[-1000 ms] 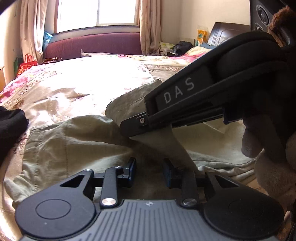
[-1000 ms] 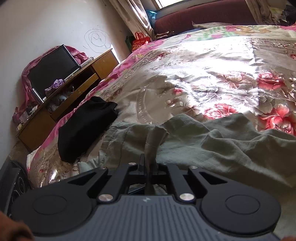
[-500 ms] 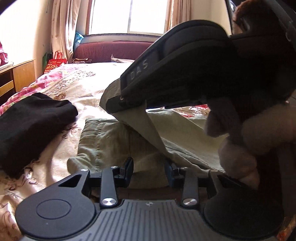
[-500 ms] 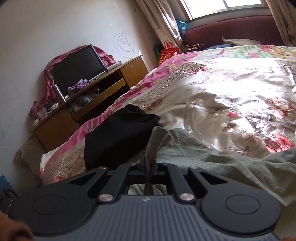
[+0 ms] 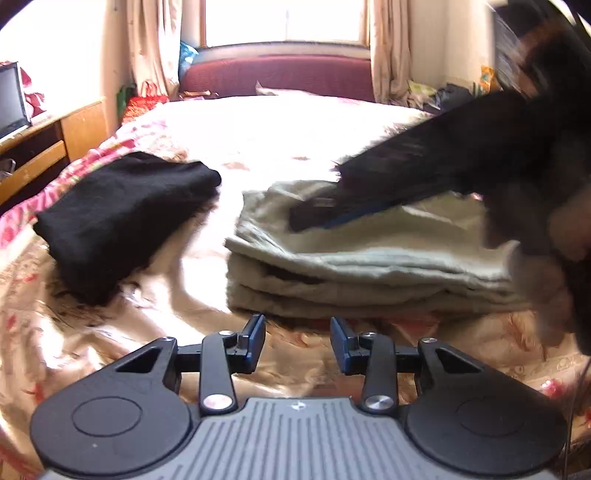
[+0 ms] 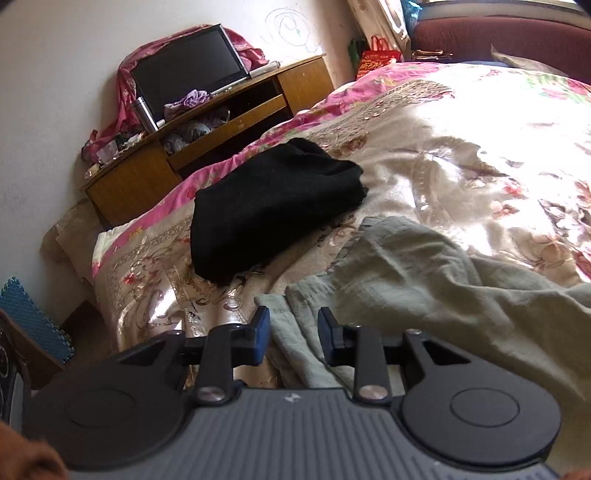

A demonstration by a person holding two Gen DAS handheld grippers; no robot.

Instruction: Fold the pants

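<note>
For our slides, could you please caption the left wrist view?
Open left gripper faces folded green pants on the bed, right gripper above.

Sunlight from a curtained window (image 5: 284, 20) floods a floral bedspread (image 6: 461, 122). A maroon headboard (image 5: 280, 75) backs the bed; a wooden cabinet (image 6: 155, 162) with a dark screen (image 6: 188, 70) stands against the white wall (image 6: 55, 74).

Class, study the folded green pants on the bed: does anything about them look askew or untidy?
Mostly neat: the green pants lie in a layered stack beside the black garment. In the right wrist view the top layer is rumpled and a corner near the open right tool sticks out past the layer above.
</note>
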